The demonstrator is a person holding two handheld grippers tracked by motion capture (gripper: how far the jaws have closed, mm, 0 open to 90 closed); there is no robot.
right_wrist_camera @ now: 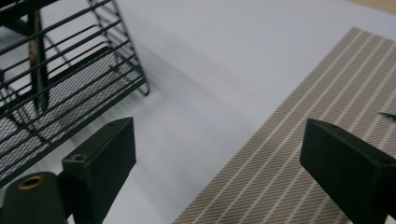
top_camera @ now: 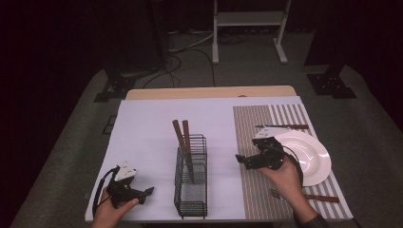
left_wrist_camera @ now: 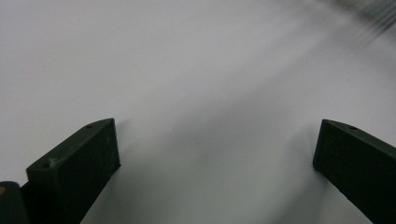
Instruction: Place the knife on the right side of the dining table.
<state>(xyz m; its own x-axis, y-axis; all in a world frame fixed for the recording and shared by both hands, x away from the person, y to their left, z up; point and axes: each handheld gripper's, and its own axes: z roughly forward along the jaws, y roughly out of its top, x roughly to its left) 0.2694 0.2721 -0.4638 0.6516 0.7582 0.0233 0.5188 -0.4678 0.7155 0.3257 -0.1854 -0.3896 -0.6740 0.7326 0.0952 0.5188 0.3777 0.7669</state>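
While both jaws gape, left gripper [top_camera: 150,191] empty, right gripper [top_camera: 239,158] beside wire rack [top_camera: 191,176], no writing legible.

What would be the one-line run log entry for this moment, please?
left tongs: open, empty | right tongs: open, empty, beside plate | rack: holds two wooden-handled utensils

The high view looks down and forward over my table [top_camera: 142,123]. My gripper views sit close above it; the right one shares the rack [right_wrist_camera: 60,84] and mat [right_wrist_camera: 289,154].
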